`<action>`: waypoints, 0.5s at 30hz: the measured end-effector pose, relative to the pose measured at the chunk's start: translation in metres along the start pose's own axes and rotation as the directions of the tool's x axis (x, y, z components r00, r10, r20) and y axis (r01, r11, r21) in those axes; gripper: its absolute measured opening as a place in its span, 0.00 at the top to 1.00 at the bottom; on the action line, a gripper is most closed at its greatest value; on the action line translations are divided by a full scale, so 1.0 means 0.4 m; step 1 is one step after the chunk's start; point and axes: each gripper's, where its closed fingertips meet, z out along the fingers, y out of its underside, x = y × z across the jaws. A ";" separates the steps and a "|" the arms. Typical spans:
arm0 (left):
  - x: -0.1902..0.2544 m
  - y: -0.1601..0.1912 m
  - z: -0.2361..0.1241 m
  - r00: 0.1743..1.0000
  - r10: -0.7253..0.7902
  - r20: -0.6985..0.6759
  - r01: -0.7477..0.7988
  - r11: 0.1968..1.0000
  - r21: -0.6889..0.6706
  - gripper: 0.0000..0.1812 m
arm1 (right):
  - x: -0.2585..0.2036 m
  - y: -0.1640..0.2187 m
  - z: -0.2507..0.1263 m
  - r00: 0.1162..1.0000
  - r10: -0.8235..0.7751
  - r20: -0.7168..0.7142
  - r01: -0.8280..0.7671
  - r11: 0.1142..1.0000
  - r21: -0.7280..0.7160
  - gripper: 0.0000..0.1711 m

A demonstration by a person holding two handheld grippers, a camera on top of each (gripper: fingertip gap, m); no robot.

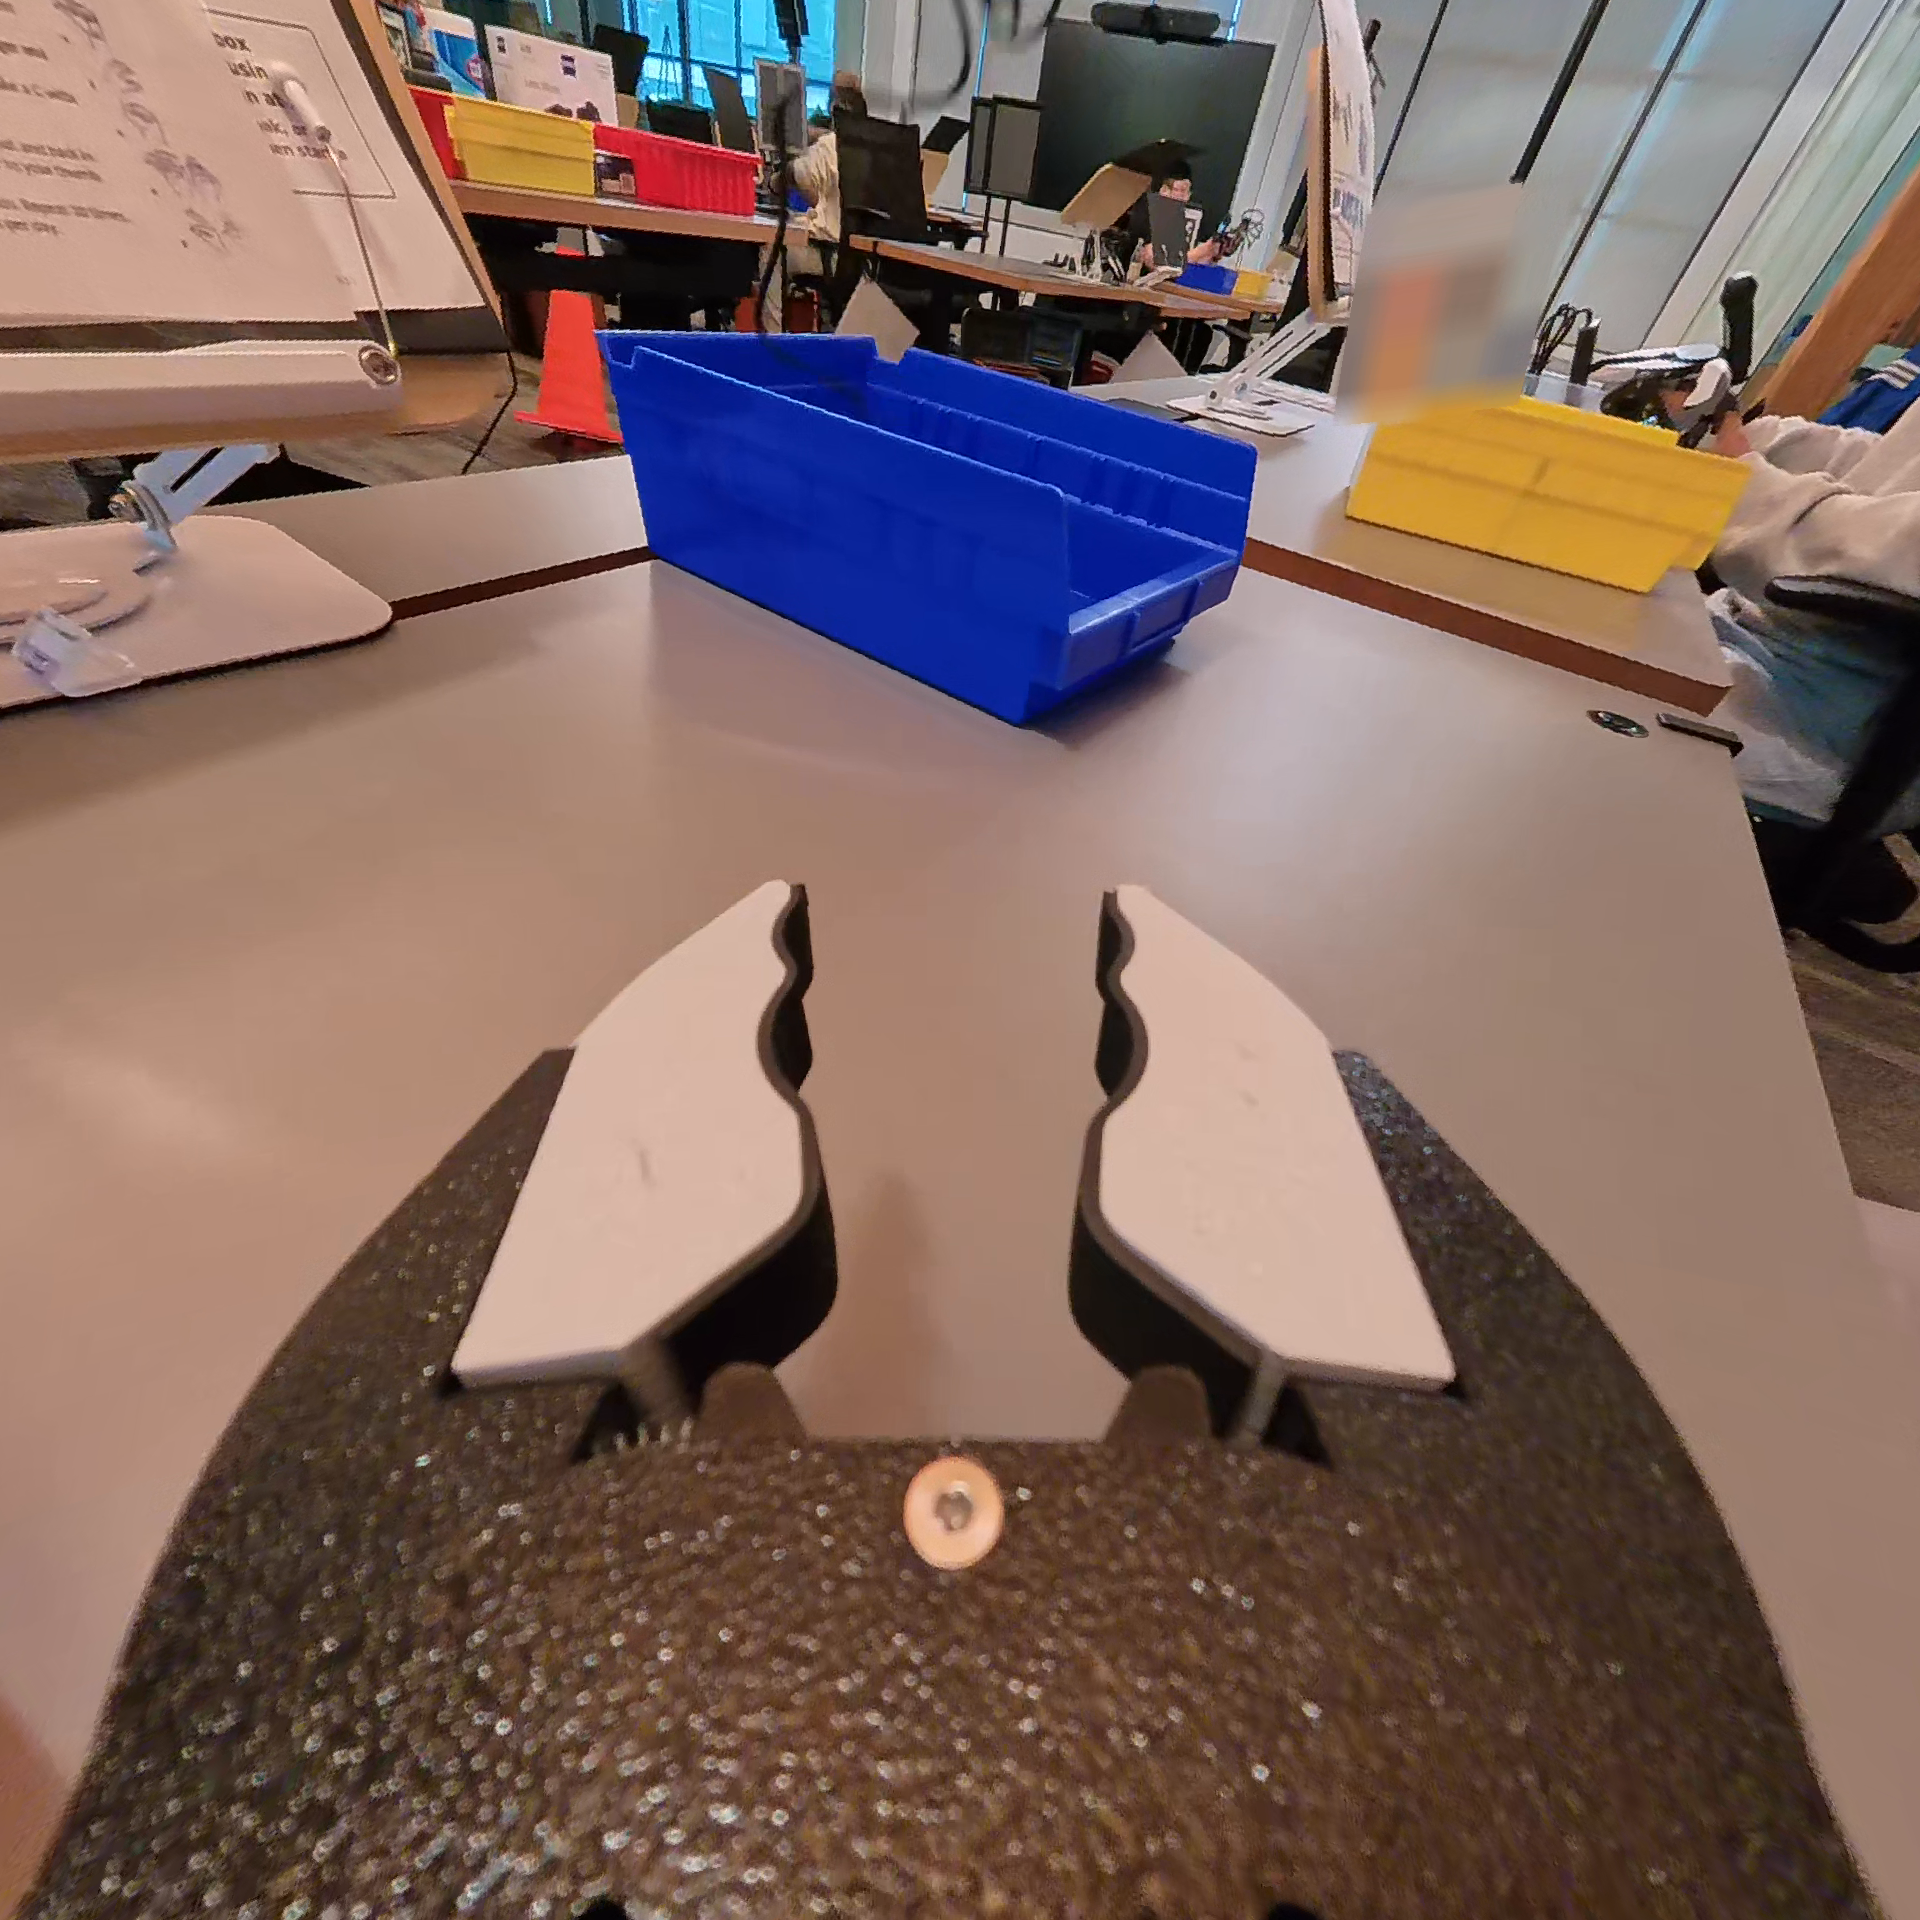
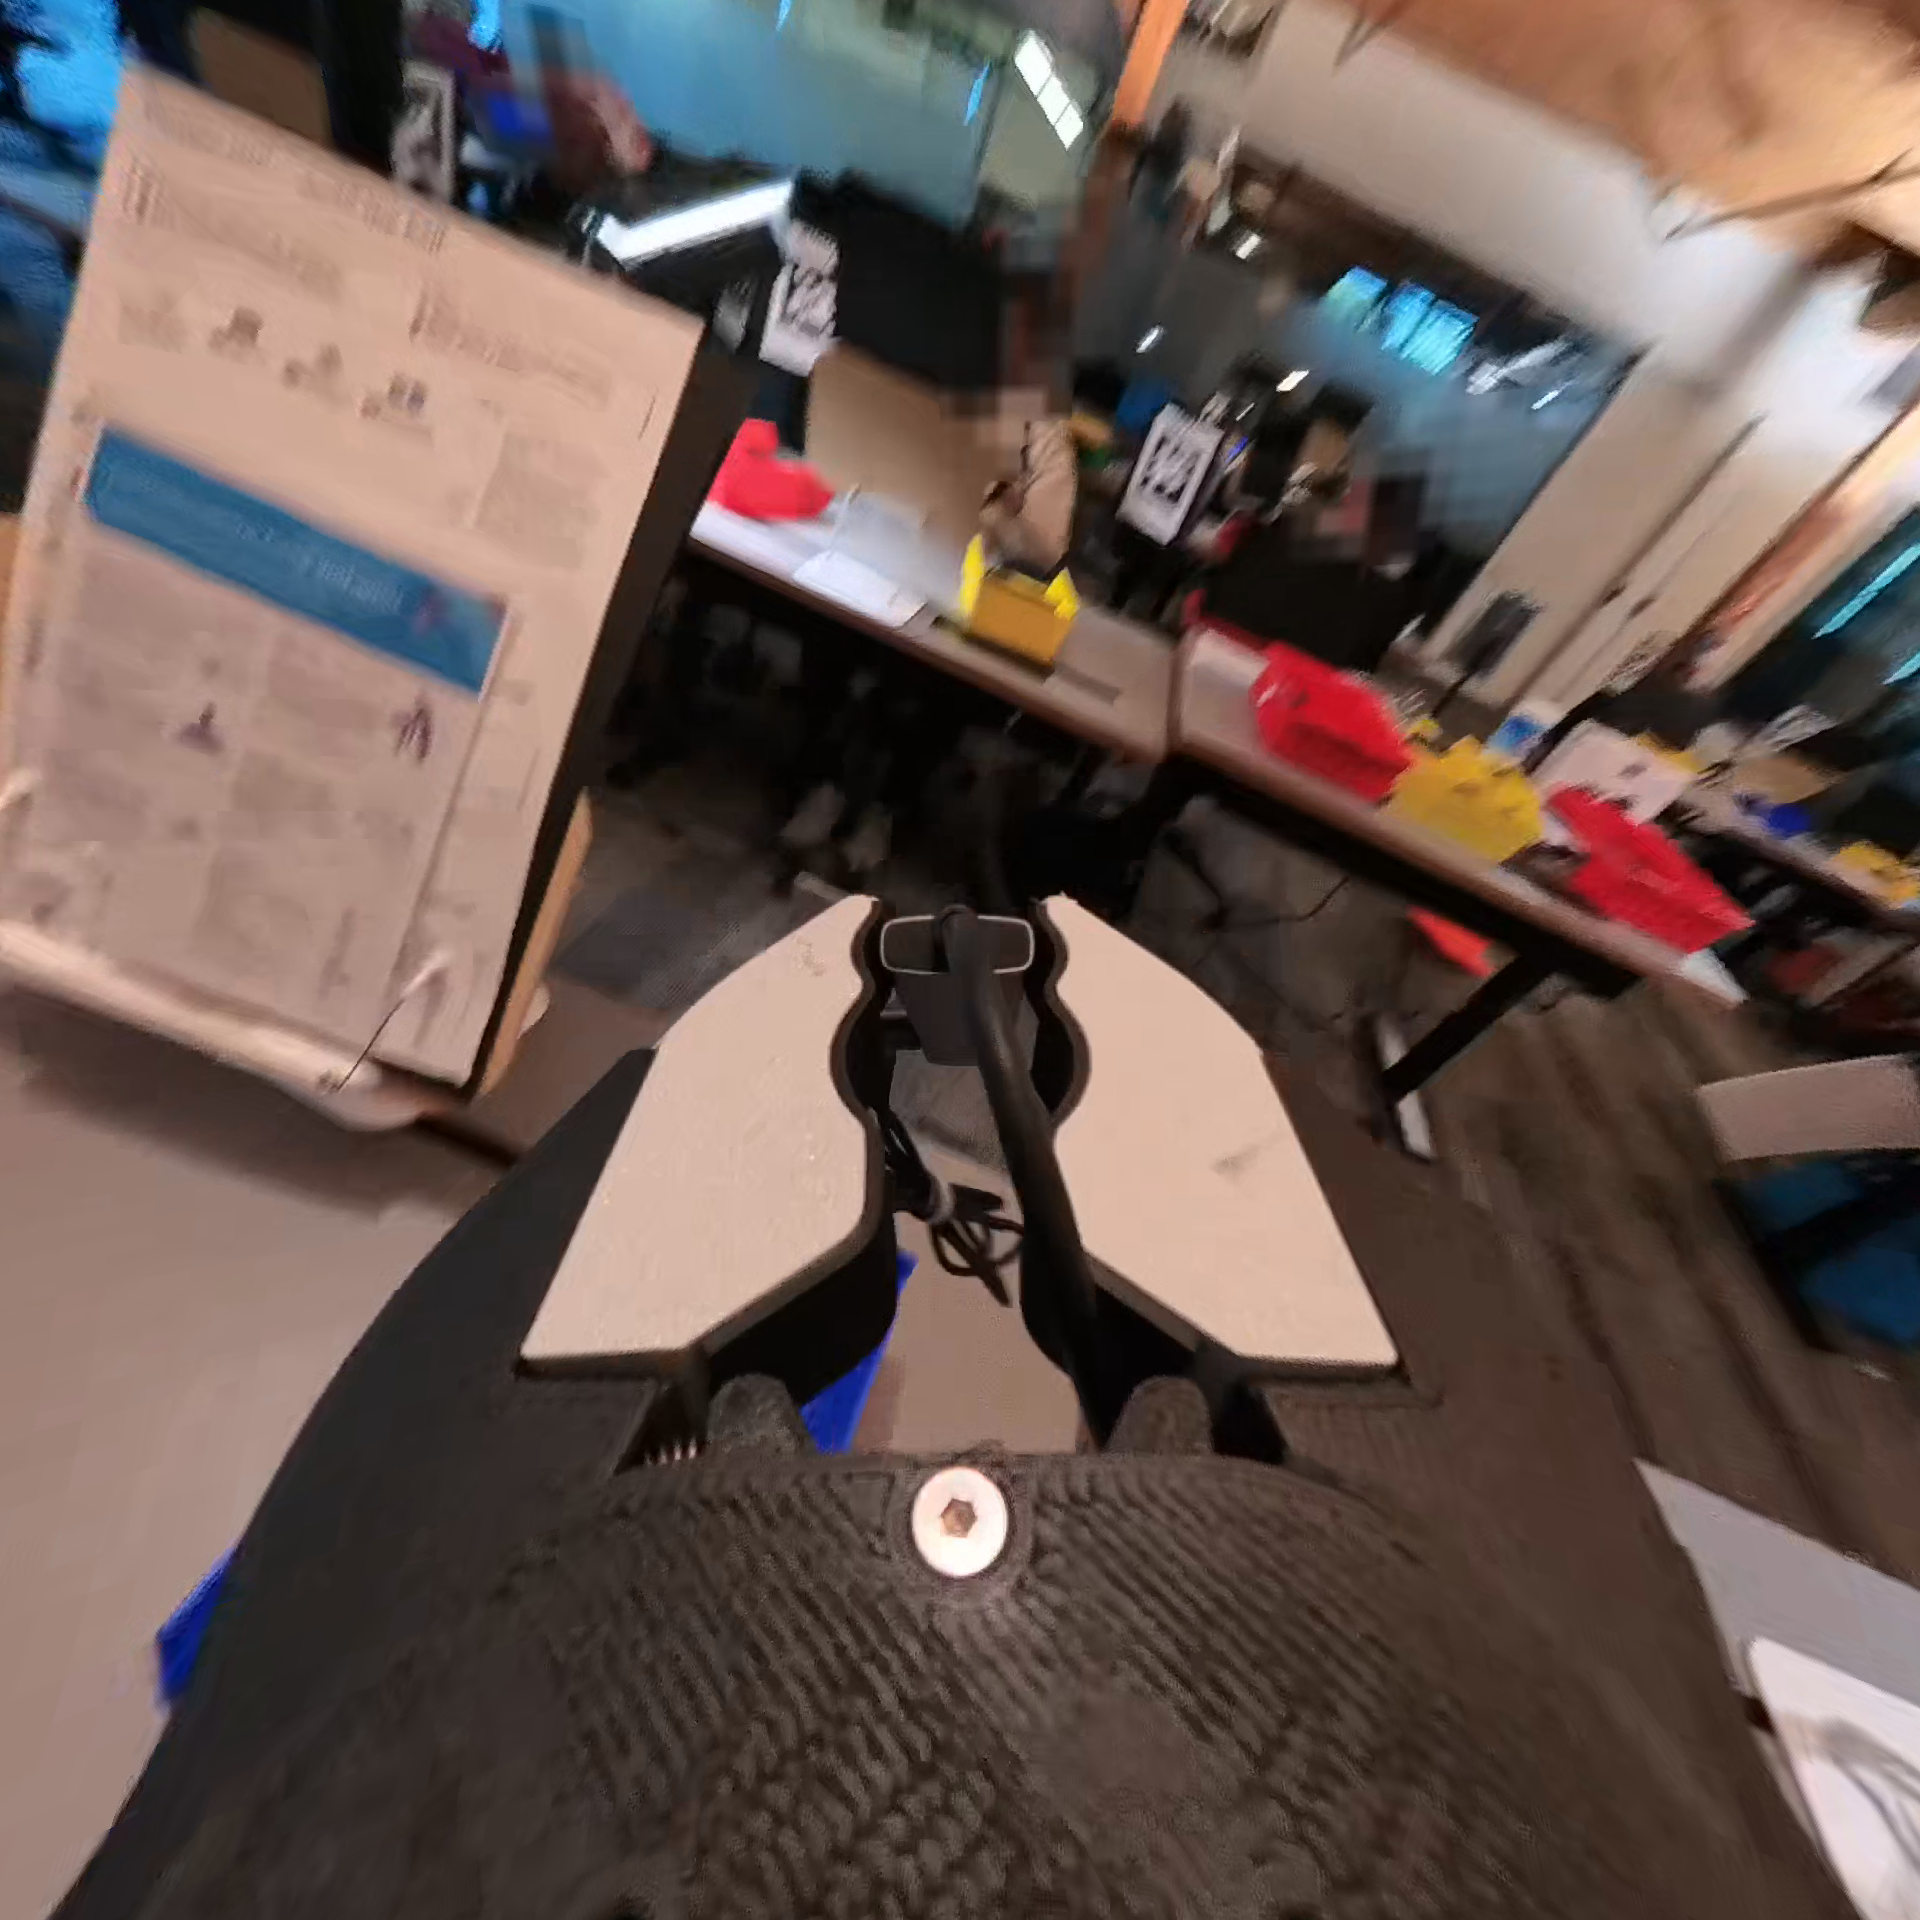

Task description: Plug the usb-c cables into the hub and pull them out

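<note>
My right gripper (image 2: pixel 956 914) is shut on a small dark hub (image 2: pixel 935 997) with a silver-rimmed end, held up in the air at the fingertips. A thick black cable (image 2: pixel 1023 1091) runs from the hub back between the fingers. Thin black cables (image 2: pixel 966 1226) dangle in a tangle below it; I cannot tell whether they are plugged in. The right wrist view is motion-blurred. My left gripper (image 1: pixel 954 899) is open and empty, low over the grey table (image 1: pixel 416 883). A blue bin (image 1: pixel 935 530) stands ahead of it; its inside is mostly hidden.
A white stand with printed sheets (image 1: pixel 156 208) stands at the left of the table. A yellow bin (image 1: pixel 1527 499) and a person's sleeve (image 1: pixel 1818 488) are at the right. A poster board (image 2: pixel 291 582) stands left in the right wrist view, and part of the blue bin (image 2: pixel 852 1392) shows below. Some 55 centimetres of space lies between my two pairs of fingers.
</note>
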 end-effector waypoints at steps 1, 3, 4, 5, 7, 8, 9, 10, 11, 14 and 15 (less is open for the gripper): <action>0.001 0.001 0.001 1.000 0.003 0.000 -0.003 1.000 -0.001 0.72 | -0.032 0.041 0.015 0.999 -0.003 0.039 0.004 0.999 -0.041 0.85; 0.001 0.001 0.002 1.000 0.002 0.001 -0.002 1.000 -0.002 0.72 | -0.085 0.114 0.044 0.997 -0.012 0.074 0.021 0.992 -0.128 0.85; 0.002 0.000 0.002 1.000 0.001 0.000 -0.001 1.000 -0.002 0.72 | -0.107 0.143 0.057 0.996 -0.029 0.083 0.042 0.986 -0.164 0.85; 0.003 0.000 0.003 1.000 0.000 -0.004 0.000 1.000 -0.002 0.72 | -0.128 0.172 0.071 0.995 -0.040 0.096 0.059 0.977 -0.203 0.85; 0.007 0.000 0.003 1.000 0.001 -0.009 -0.001 1.000 -0.001 0.72 | -0.168 0.239 0.098 0.990 -0.060 0.125 0.096 0.948 -0.304 0.85; 0.009 -0.001 0.002 1.000 0.003 -0.010 -0.003 1.000 0.002 0.72 | -0.187 0.277 0.112 0.987 -0.078 0.140 0.124 0.925 -0.360 0.85; 0.011 -0.001 0.002 1.000 0.006 -0.014 -0.006 1.000 0.004 0.72 | -0.211 0.317 0.123 0.979 -0.108 0.171 0.171 0.893 -0.417 0.85; 0.014 -0.001 0.002 1.000 0.010 -0.019 -0.010 1.000 0.005 0.72 | -0.237 0.353 0.133 0.969 -0.141 0.204 0.222 0.861 -0.457 0.85; 0.017 -0.001 0.001 1.000 0.013 -0.023 -0.012 1.000 0.006 0.72 | -0.264 0.388 0.142 0.956 -0.174 0.235 0.271 0.829 -0.490 0.85; 0.021 -0.001 0.001 0.999 0.012 -0.032 -0.012 1.000 0.004 0.72 | -0.334 0.488 0.164 0.934 -0.207 0.290 0.343 0.746 -0.571 0.85; 0.024 -0.001 0.001 0.999 0.014 -0.038 -0.014 1.000 0.005 0.72 | -0.360 0.513 0.171 0.934 -0.186 0.305 0.338 0.734 -0.589 0.85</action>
